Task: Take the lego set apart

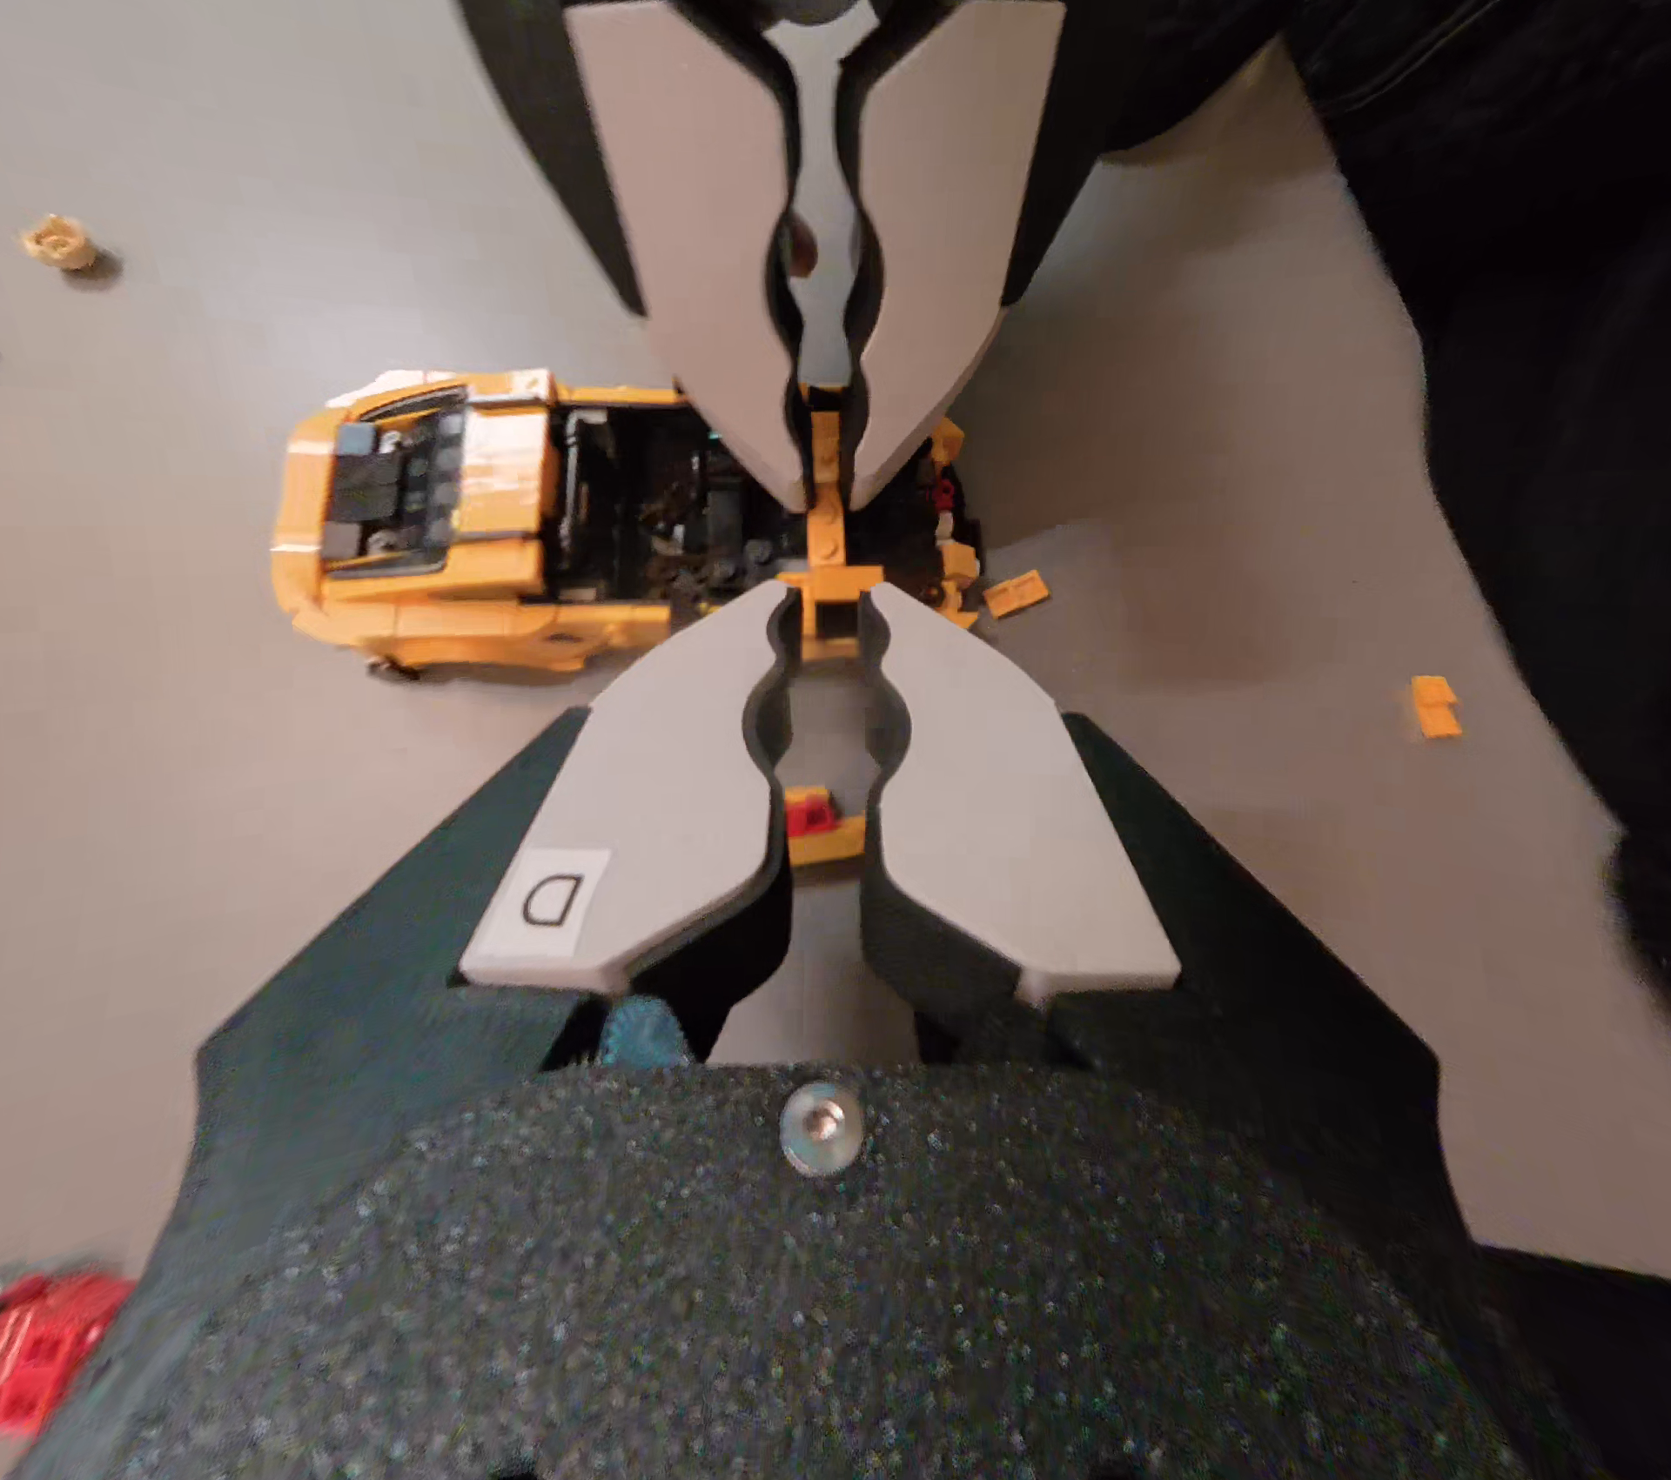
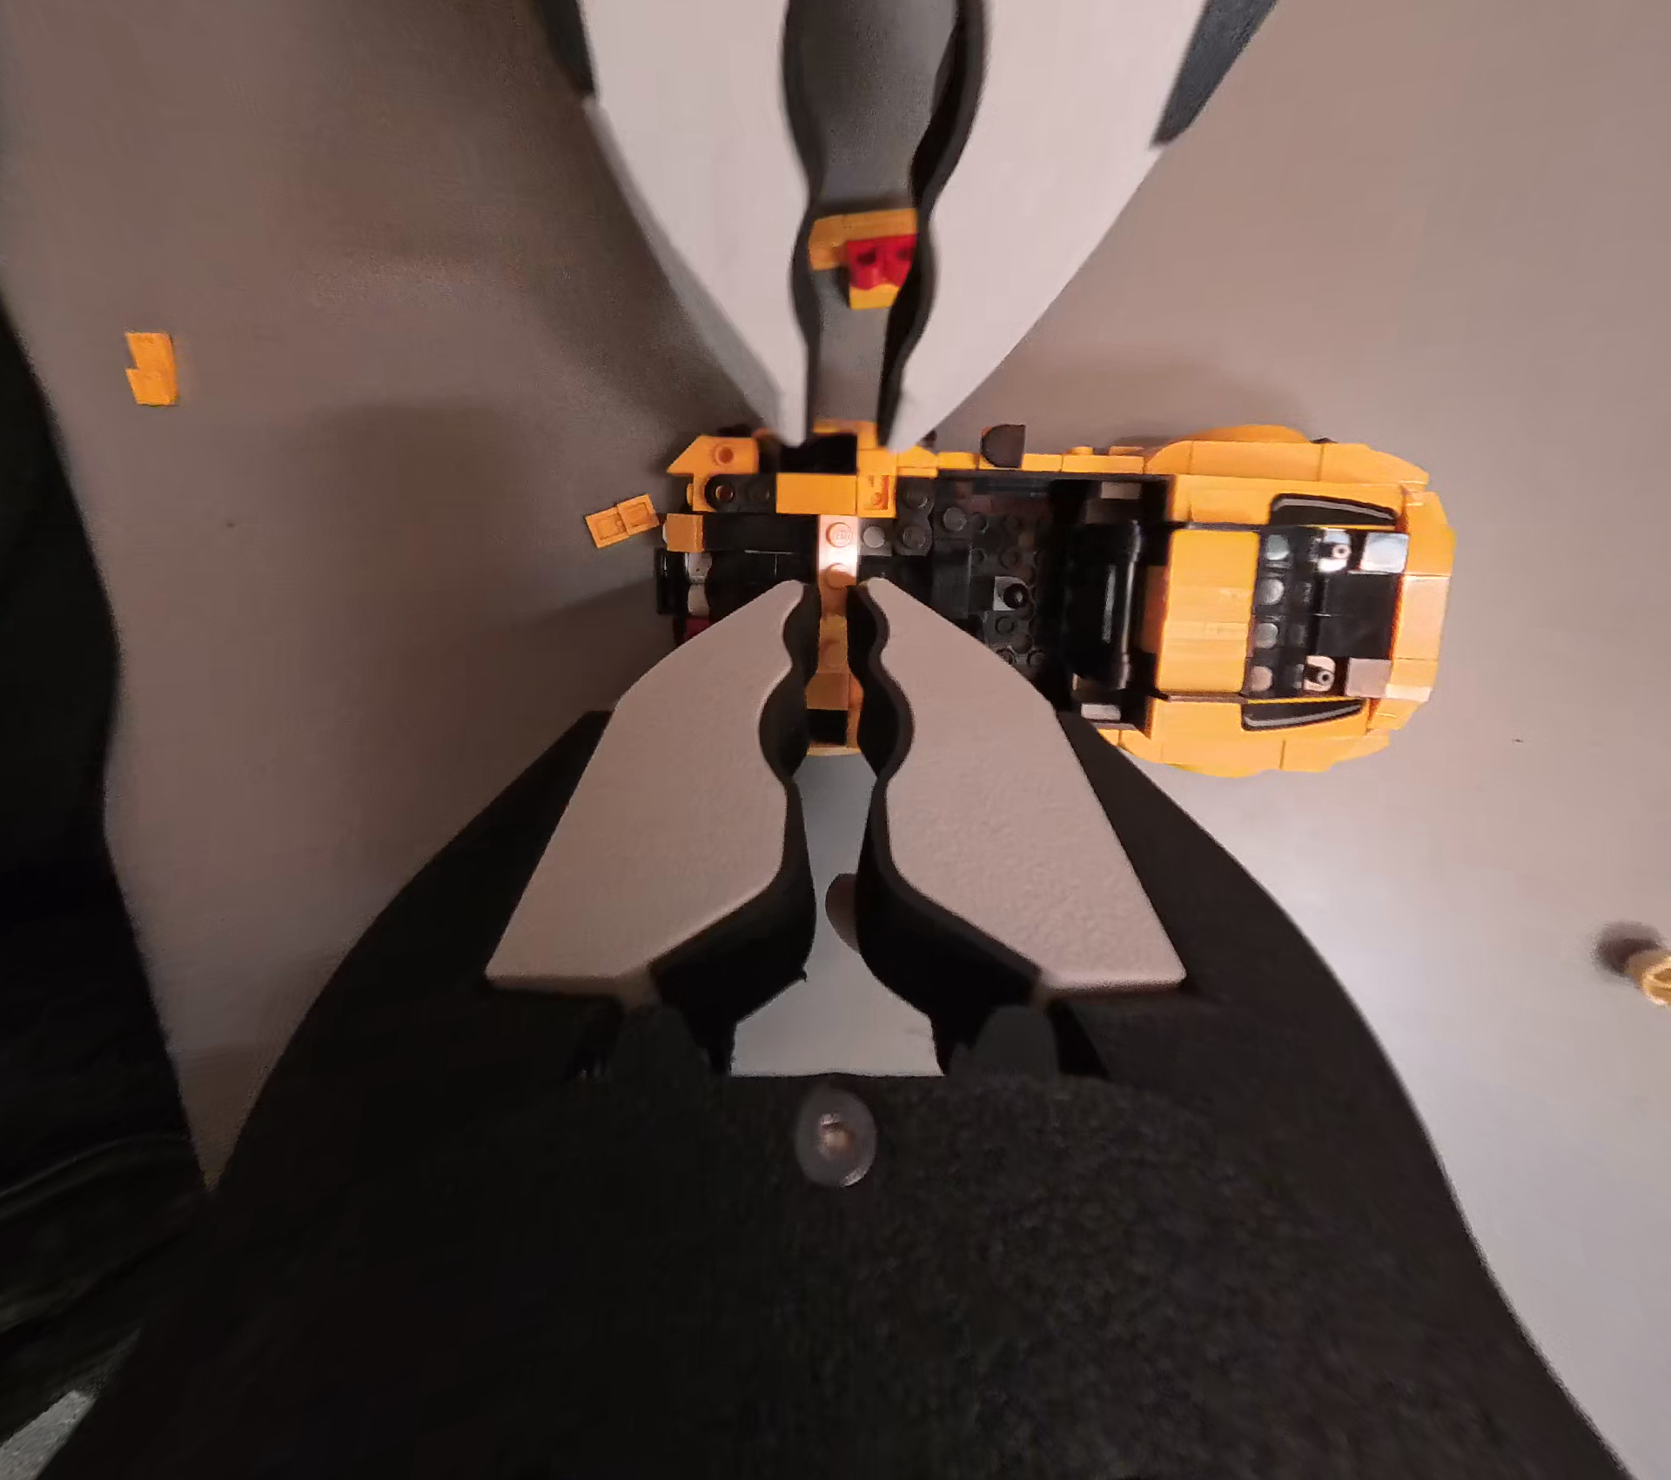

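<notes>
The yellow-and-black brick-built lego car (image 2: 1085,596) lies on the grey table (image 2: 362,171), its roof off and its black studded interior bare. Both grippers meet at its stripped end — the left gripper (image 1: 830,605) and the right gripper (image 2: 836,596) each pinch the narrow yellow brick strip (image 1: 827,524) running across it, jaws nearly shut. Loose yellow plates (image 2: 622,524) lie just beside that end.

The left claw (image 1: 827,596) and right claw (image 2: 836,596) are held tip to tip, facing each other, jaws nearly closed.
</notes>
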`<state>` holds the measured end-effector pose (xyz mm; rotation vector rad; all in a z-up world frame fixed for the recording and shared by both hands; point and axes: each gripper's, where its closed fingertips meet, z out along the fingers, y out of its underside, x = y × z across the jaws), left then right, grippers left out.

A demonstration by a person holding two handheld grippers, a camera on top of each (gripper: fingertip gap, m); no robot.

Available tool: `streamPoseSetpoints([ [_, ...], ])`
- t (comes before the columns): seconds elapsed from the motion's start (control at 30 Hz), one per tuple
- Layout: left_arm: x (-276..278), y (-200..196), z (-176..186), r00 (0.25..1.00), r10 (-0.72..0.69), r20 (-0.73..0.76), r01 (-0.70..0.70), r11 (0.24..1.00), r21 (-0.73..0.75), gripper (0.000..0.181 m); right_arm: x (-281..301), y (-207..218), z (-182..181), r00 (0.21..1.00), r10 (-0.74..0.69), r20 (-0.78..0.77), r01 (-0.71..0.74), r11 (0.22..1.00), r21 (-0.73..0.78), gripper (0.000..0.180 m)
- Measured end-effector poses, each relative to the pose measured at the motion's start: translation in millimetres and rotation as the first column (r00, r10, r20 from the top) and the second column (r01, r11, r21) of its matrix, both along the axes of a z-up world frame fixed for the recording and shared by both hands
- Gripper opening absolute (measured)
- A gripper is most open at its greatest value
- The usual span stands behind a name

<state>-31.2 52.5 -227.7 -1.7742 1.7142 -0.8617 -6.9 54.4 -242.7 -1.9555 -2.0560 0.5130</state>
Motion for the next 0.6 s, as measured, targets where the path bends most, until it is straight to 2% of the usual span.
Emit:
streamPoseSetpoints([
  [0.13, 1.9, 4.8, 5.2, 0.998, 0.042, 0.057, -0.040, 0.999, -0.032, 0.009, -0.1, -0.5, -0.7, 0.997, 0.057, 0.042, -0.060, 0.995, 0.083, 0.007],
  [0.23, 10.2, 2.3, -3.0, 0.998, 0.045, 0.051, -0.043, 0.998, -0.050, 0.009, -1.2, -1.4, -0.2, 0.998, 0.047, 0.036, -0.050, 0.995, 0.082, 0.006],
  [0.43, 15.9, -1.8, -10.4, 0.999, 0.039, 0.026, -0.037, 0.998, -0.055, 0.005, -2.1, -3.3, 10.0, 0.994, -0.064, -0.085, 0.057, 0.995, -0.087, 0.013],
  [0.6, 15.8, -2.0, -10.8, 0.999, 0.036, 0.011, -0.035, 0.999, -0.040, 0.005, 4.6, 7.6, 22.1, 0.986, -0.128, -0.108, 0.108, 0.979, -0.175, 0.000],
])
